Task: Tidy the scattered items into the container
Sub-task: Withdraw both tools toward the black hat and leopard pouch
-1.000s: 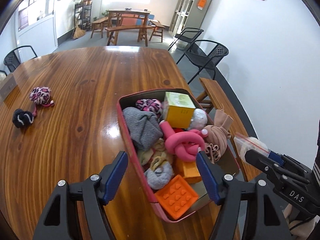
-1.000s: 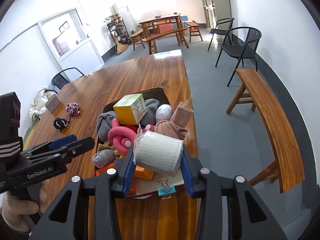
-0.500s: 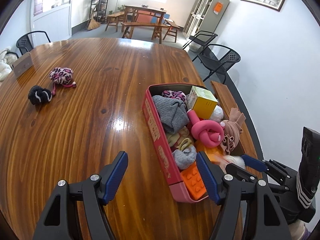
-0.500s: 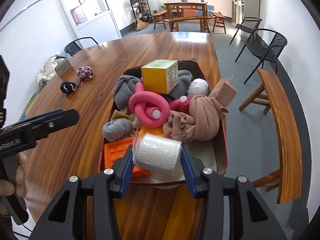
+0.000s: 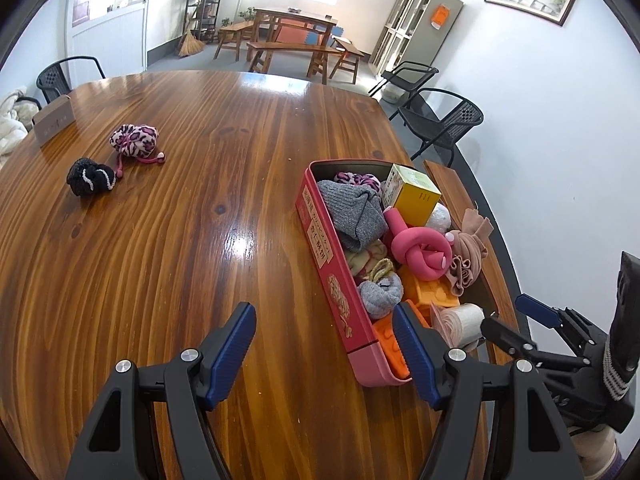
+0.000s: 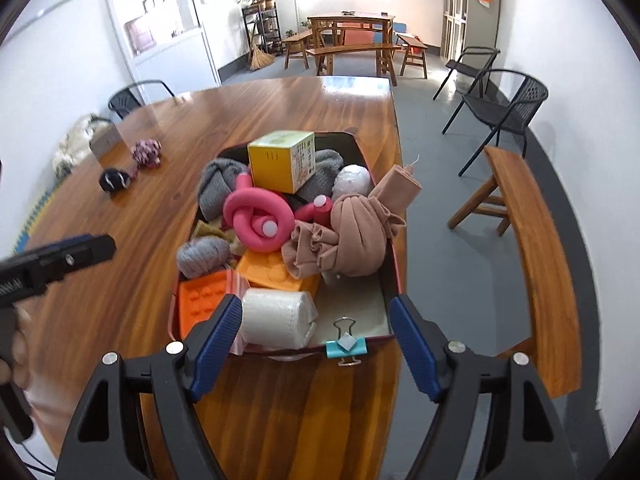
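right gripper [image 6: 316,344]: jaws opening, wide apart; the white roll [image 6: 278,322] lies between them, inside the red tin [image 6: 394,280] at its near end. The left pad sits close against the roll, the right pad well clear; from this view I cannot be sure the left pad has fully let go.
roll's long axis: roughly from 9 to 3 o'clock in the right wrist view, across the tin's short side, resting beside the orange block [image 6: 202,300].
left gripper [image 5: 324,354]: jaws at a middling width, nothing between them, hovering over bare table [image 5: 160,260] just left of the tin [image 5: 320,248].
what is left out: a leopard-print pouch [image 5: 134,140] and a black scrunchie [image 5: 90,176], close together, at about 10 o'clock from the left gripper in its own view, well apart from it.
nearer hand: the left, by my judgement; the right would have to cross over the tin to reach them.
pouch cord: trails toward 4 o'clock and ends in a small pink bead [image 5: 161,156], lying between pouch and scrunchie side.
open room: clear wood all the way from the left gripper to the pair; a brown box [image 5: 54,120] stands beyond them at 11 o'clock, near the table's far-left edge.
tin's fill: heaped above the rim; free floor only at the near right corner, by the teal binder clip [image 6: 346,347] on the near wall.
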Demonstrator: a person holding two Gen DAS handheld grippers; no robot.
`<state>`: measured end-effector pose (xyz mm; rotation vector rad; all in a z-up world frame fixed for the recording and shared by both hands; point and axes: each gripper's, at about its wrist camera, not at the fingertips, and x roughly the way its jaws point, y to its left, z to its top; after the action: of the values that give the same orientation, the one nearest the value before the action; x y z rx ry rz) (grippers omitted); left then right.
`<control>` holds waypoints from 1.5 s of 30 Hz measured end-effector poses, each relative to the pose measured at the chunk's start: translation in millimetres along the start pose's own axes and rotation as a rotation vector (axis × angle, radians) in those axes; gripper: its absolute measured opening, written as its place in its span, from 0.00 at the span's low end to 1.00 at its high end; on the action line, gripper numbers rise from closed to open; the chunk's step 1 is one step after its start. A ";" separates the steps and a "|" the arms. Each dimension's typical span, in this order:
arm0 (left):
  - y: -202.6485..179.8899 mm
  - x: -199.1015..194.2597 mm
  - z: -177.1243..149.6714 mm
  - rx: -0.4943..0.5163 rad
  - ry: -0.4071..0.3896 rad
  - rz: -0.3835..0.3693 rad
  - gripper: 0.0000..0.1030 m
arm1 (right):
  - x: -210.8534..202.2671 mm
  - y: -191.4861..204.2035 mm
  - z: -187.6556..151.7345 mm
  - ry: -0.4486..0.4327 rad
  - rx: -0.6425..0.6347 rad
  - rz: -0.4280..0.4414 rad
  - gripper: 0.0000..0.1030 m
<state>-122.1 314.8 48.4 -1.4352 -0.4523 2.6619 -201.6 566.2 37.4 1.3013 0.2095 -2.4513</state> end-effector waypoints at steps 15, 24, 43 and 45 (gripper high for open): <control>39.9 -16.5 -4.6 -0.057 -0.008 0.036 0.70 | 18.5 8.9 -2.2 0.027 -0.033 -0.125 0.77; 88.0 -23.9 -1.8 -0.124 -0.017 0.081 0.75 | -3.7 49.6 22.7 -0.073 0.005 -0.016 0.77; 219.1 -26.4 21.8 -0.275 -0.014 0.164 1.00 | 37.2 168.3 51.1 -0.014 -0.052 0.129 0.78; 228.2 -22.2 27.5 -0.277 -0.012 0.167 1.00 | 43.1 176.0 53.3 -0.005 -0.050 0.128 0.78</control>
<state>-117.5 86.7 12.9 -1.5936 -0.7605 2.8285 -198.5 377.4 38.3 1.2473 0.1794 -2.3268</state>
